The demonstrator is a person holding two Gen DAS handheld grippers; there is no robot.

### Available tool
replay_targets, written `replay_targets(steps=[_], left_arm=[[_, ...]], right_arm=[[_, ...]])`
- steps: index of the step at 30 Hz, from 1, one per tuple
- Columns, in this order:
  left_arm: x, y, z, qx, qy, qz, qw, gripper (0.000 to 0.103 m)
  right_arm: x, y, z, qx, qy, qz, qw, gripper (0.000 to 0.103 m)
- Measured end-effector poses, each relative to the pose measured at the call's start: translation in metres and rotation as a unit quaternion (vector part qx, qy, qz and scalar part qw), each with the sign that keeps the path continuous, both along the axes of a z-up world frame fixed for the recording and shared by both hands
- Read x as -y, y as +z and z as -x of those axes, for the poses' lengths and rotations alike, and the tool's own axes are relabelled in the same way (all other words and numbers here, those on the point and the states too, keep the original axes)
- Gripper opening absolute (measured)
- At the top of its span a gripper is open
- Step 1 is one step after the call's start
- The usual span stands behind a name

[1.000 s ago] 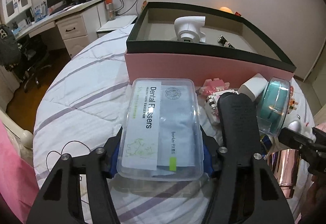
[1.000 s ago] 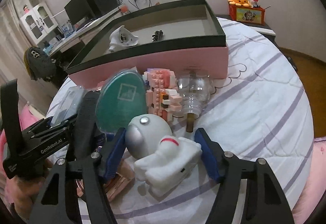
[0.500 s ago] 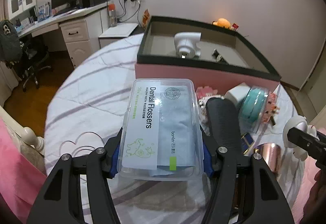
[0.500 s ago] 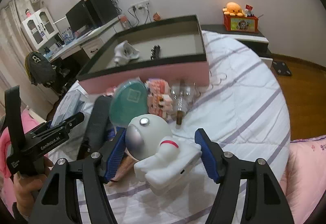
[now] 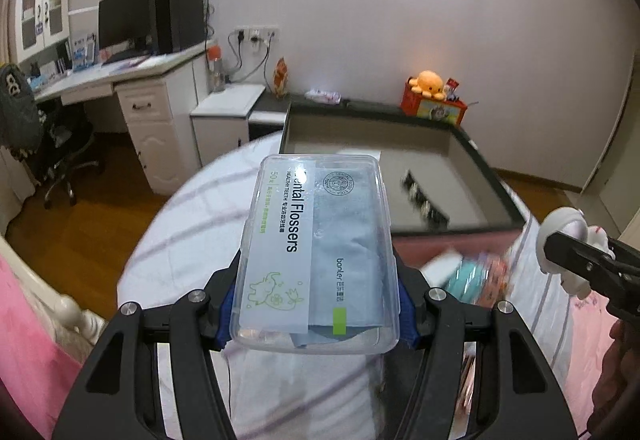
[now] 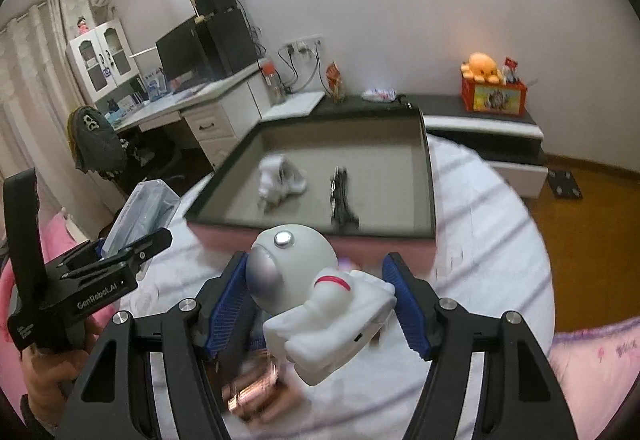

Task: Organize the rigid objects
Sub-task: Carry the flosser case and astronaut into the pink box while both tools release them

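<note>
Step in hand: carry to box (image 6: 430, 176).
You had left gripper (image 5: 316, 304) clamped on flosser case (image 5: 316, 260), right gripper (image 6: 320, 304) clamped on astronaut figure (image 6: 316, 288).
Both items were held clear above bed (image 6: 492, 224), near box's front wall.
Next: advance over front rim, lower inside, release.

A plain white wall (image 6: 400, 0) backs the room, with a wall socket (image 6: 302, 40) on it. Left of the socket stands a white desk (image 5: 132, 80) bearing a dark monitor (image 5: 124, 16); right of it, a low dark-topped cabinet (image 6: 480, 112) carries an orange octopus plush (image 6: 480, 66). Wooden floor (image 6: 580, 224) lies beneath.
</note>
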State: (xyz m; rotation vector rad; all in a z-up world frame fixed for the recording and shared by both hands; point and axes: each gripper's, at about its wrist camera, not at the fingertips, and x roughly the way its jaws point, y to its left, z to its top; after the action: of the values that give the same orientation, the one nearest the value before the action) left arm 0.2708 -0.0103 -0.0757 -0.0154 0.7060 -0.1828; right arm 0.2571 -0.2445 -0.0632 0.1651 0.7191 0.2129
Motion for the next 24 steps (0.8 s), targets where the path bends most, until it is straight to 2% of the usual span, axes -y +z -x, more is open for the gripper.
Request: replay_targets(steps=[5, 9, 16, 24], left_arm=[[0.017, 0.019, -0.036, 0.016, -0.014, 0.001, 0.9998, 0.062], [0.036, 0.019, -0.074, 0.014, -0.026, 0.002, 0.9995, 0.062], [0.062, -0.001, -0.135, -0.012, -0.041, 0.004, 0.9991, 0.062], [0.080, -0.027, -0.176, -0.050, -0.056, -0.009, 0.9971, 0.062]], right_arm=[[0.003, 0.018, -0.044, 0.017, -0.001, 0.010, 1.000, 0.069], [0.005, 0.017, -0.085, 0.013, -0.003, 0.015, 1.000, 0.069], [0.009, -0.011, -0.154, -0.030, -0.005, 0.019, 0.999, 0.069], [0.017, -0.047, -0.197, -0.085, -0.017, 0.031, 0.996, 0.069]])
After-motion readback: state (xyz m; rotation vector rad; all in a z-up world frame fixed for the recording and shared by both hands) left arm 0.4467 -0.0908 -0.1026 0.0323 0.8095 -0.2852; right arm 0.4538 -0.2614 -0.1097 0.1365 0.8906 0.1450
